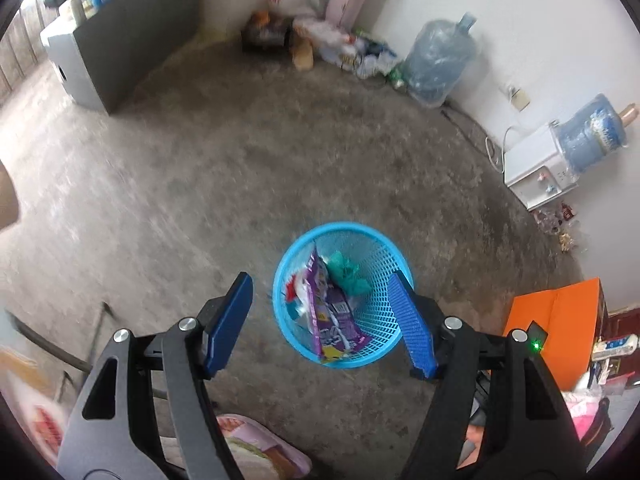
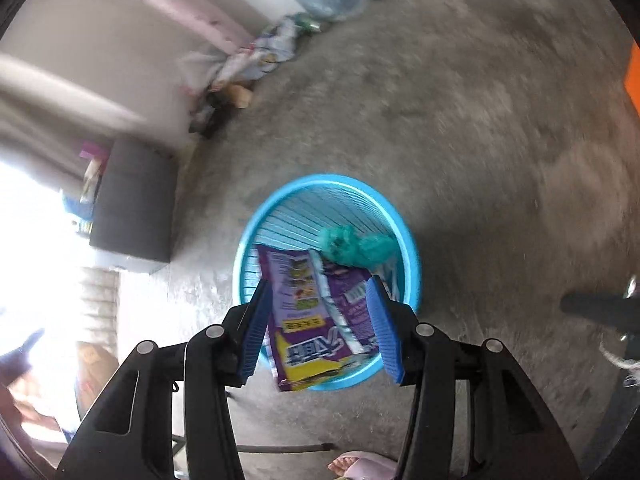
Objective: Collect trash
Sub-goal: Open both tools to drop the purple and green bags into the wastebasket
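A blue mesh wastebasket point(image 1: 382, 322) stands on the concrete floor and also shows in the right wrist view point(image 2: 320, 200). A purple snack wrapper point(image 1: 334, 320) and a crumpled green bag point(image 1: 348, 274) lie inside it. In the right wrist view the purple wrapper point(image 2: 312, 320) leans over the basket's near rim, next to the green bag point(image 2: 352, 246). My left gripper point(image 1: 320, 320) is open and empty above the basket. My right gripper point(image 2: 320, 326) is open just above the basket, its fingers either side of the wrapper and apart from it.
Water jugs point(image 1: 438, 58) and a pile of bags point(image 1: 344, 46) line the far wall. A white dispenser point(image 1: 540, 166) stands on the right, a grey cabinet point(image 1: 116, 46) on the left, an orange box point(image 1: 556, 320) near right. A foot in a pink slipper point(image 2: 360, 466) is below.
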The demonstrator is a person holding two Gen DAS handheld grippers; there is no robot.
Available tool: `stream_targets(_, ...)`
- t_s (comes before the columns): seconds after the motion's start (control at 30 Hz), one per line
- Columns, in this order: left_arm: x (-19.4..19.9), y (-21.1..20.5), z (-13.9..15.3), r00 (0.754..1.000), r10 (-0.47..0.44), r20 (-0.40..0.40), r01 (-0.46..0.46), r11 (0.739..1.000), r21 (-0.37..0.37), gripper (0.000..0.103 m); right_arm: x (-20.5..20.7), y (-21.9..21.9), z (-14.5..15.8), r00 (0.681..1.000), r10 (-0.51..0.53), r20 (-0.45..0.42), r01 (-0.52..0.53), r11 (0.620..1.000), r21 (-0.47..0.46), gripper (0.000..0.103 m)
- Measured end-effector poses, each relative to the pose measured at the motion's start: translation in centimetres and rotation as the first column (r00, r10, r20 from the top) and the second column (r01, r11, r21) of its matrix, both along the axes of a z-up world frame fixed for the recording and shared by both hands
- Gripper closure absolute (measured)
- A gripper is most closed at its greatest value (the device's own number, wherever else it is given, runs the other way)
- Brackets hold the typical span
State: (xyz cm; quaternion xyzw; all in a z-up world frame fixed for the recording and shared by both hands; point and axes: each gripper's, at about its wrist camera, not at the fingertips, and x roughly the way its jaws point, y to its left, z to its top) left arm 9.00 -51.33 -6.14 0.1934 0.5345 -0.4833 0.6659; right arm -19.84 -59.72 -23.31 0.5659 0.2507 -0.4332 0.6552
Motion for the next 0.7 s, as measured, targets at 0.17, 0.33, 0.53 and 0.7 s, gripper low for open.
stream_targets(0.17,2.6,5.4,6.1,0.998,0.006,0.060,-0.003,0.999,-0.045,0.037,3.3,1.8,6.1,0.990,0.141,-0.023,-0.142,0.982,-0.123,0.047)
stream_targets(0.33,5.6,14.7,12.4,0.986,0.093,0.135,-0.077,0.990,-0.122,0.034,7.0,4.6,11.4,0.950,0.313,-0.011,-0.307,0.924,-0.226,0.046)
stream_targets(0.53,7.9,28.7,17.3,0.935,0.311,0.173,-0.261,0.929,-0.261,0.032,10.8,8.7,16.2,0.877,0.481,0.013,-0.456,0.840,-0.294,0.046)
stream_targets(0.7,8.1,39.6,17.9,0.852,0.503,0.146,-0.434,0.834,-0.339,0.032,13.1,12.4,19.3,0.805,0.593,0.011,-0.556,0.762,-0.332,0.046)
